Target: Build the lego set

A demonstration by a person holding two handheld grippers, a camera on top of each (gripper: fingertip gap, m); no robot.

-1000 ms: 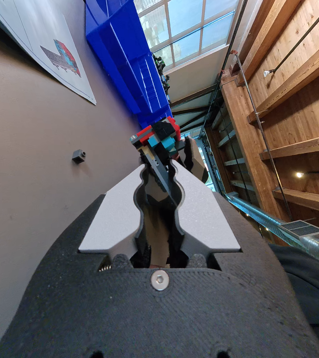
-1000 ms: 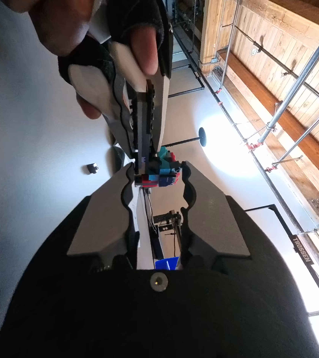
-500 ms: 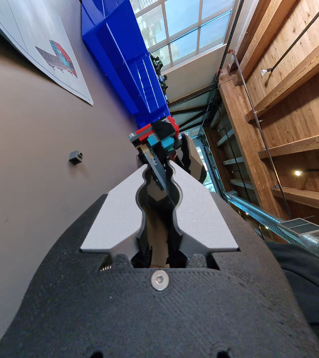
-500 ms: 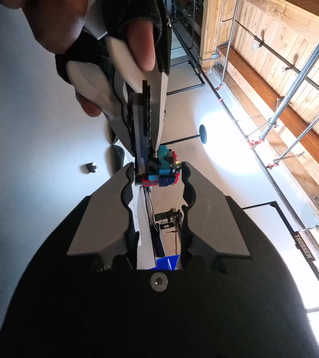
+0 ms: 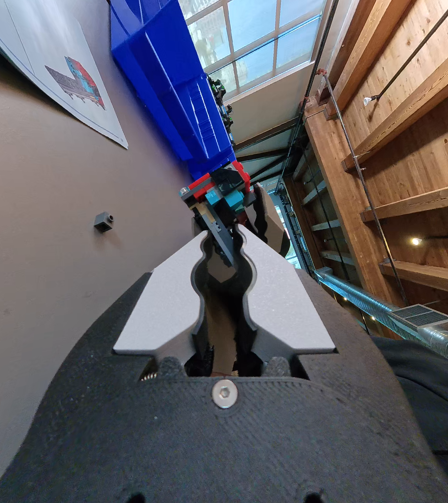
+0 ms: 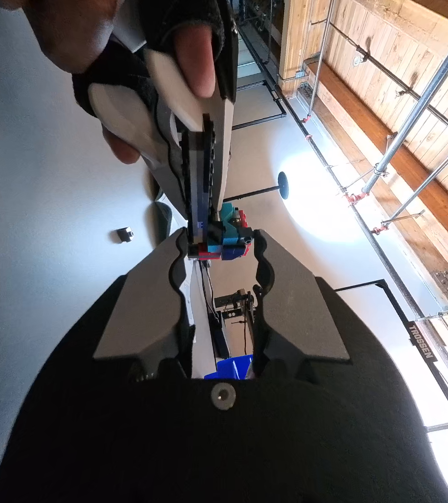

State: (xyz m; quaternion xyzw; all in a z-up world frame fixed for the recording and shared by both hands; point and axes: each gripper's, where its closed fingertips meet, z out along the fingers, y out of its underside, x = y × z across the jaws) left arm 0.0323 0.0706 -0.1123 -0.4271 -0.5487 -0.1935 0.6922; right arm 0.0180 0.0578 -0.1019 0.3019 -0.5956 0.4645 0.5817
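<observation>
Left wrist view: the left gripper point(image 5: 221, 239) is rolled on its side, so the surface point(image 5: 40, 217) stands like a wall to its left. Its jaws are clenched on the grey plate of the model point(image 5: 217, 196), which sticks out past the fingertips with its red, teal and black bricks at the far end. Just beyond the model, a finger of the right gripper point(image 5: 269, 220) shows against its far side. A loose grey brick point(image 5: 103, 221) lies on the surface, left of the gripper and apart from it. A sheet point(image 5: 54, 68) lies farther up and left, and a blue bin point(image 5: 162, 81) stands ahead.

Right wrist view: the right gripper point(image 6: 221, 245), also rolled sideways, has its jaws spread with the brick end of the model between the fingertips. The left tip meets the model; whether the right tip touches cannot be told. The left gripper comes in from ahead, a gloved hand point(image 6: 141, 54) wrapped around it. The loose brick sits left of the gripper.
</observation>
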